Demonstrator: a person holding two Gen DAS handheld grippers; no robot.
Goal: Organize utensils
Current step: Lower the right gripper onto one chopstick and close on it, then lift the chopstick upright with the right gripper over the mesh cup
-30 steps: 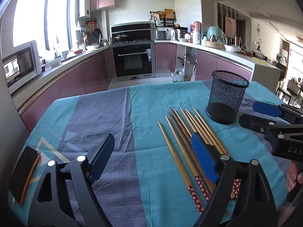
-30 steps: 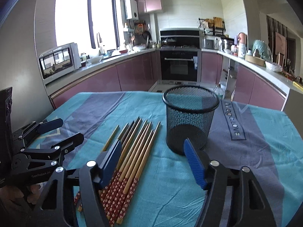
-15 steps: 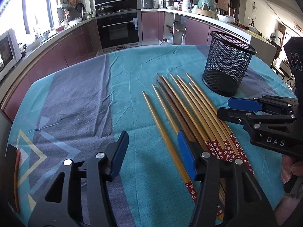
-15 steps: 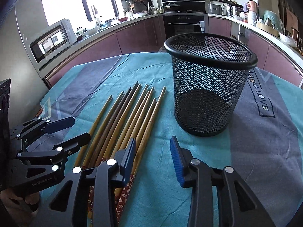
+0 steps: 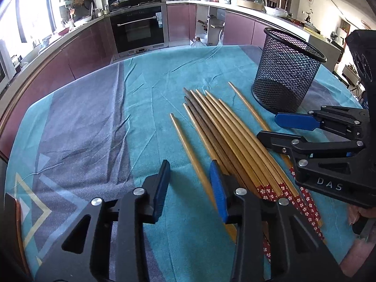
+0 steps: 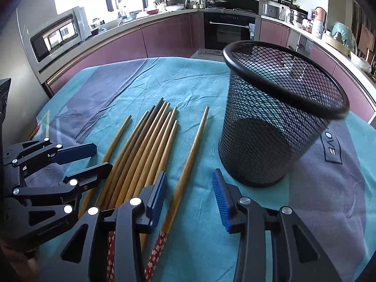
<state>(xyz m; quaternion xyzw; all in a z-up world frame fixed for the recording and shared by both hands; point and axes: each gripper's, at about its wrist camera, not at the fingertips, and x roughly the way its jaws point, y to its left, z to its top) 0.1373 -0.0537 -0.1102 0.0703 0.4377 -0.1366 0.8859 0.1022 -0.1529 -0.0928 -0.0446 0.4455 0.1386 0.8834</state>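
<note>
The right gripper carries the letters "DAS" in pale print on its black body, seen from the left wrist view. A line of small print runs along the left gripper body in the right wrist view, too fine to read. The cloth bears boxed lettering ending in "OVE" on its grey band, partly hidden by the cup.

Both grippers have their jaws parted wide and hold nothing. The left gripper hovers over the left edge of the chopsticks, its right blue pad above one loose stick. The right gripper straddles the single chopstick that lies apart on the right of the bundle, just beside the cup.

The chopsticks lie flat on the cloth in a fanned row, tips pointing away, their red flower-patterned ends near the grippers. The black mesh cup stands upright to their right, close to the outermost stick.

The cloth is teal with grey-purple bands and a pale triangle pattern at one corner. Behind it runs a kitchen with mauve cabinets, a black built-in oven, a microwave on the counter and a bright window.
</note>
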